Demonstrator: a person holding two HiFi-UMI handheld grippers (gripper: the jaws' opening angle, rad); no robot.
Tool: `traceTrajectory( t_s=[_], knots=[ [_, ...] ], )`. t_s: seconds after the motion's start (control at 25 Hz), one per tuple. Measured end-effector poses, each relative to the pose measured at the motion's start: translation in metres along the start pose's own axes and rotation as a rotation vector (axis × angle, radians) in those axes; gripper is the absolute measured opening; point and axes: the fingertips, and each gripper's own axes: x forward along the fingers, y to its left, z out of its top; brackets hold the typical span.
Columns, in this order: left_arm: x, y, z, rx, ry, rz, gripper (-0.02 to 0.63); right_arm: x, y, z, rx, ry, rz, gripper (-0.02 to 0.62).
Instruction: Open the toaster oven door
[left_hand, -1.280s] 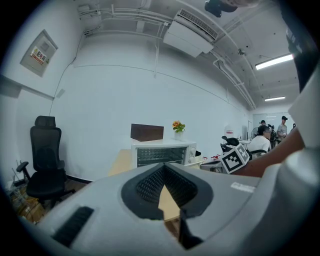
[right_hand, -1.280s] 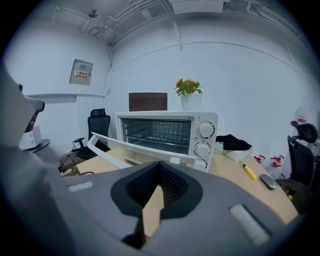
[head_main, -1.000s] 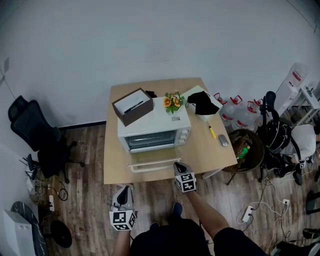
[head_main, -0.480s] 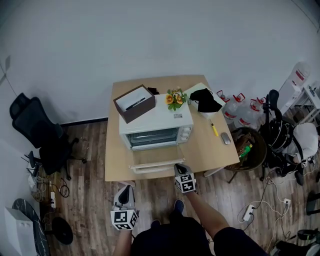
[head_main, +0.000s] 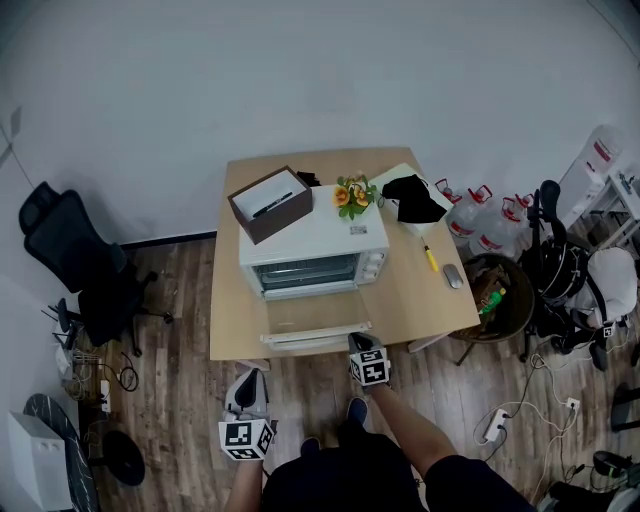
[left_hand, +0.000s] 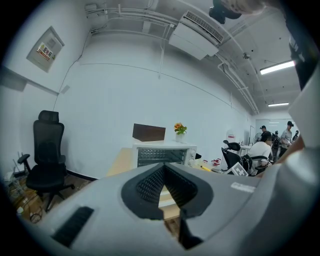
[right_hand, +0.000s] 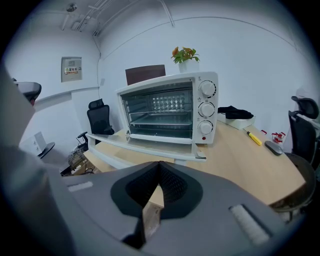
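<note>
The white toaster oven (head_main: 312, 245) stands on the wooden table (head_main: 420, 300). Its glass door (head_main: 315, 322) lies folded down flat toward me, and the wire rack shows inside the toaster oven (right_hand: 170, 110). My right gripper (head_main: 358, 342) is shut and empty. It hovers at the table's front edge, just off the right end of the door (right_hand: 150, 145) handle, apart from it. My left gripper (head_main: 248, 382) is also shut and empty. It hangs over the floor below the table's front left and points at the oven (left_hand: 162, 154) from farther back.
A brown open box (head_main: 268, 205) and a small flower pot (head_main: 352, 195) sit on the oven top. On the table's right side lie a black cloth (head_main: 410, 198), a yellow pen (head_main: 428, 260) and a mouse (head_main: 453, 277). An office chair (head_main: 75, 270) stands left; water jugs (head_main: 480, 225) and a bin (head_main: 497, 295) stand right.
The door lies open in all three frames. Both grippers stay in about the same places. The head view has shifted slightly.
</note>
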Motion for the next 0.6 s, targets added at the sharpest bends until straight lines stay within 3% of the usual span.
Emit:
traceTrajectory(
  t_s=[0.6],
  knots=[
    [0.0084, -0.0039, 0.0002, 0.007, 0.004, -0.012, -0.005, 0.0041, 0.0002, -0.0099, 0.009, 0.048, 0.000, 0.009]
  ],
)
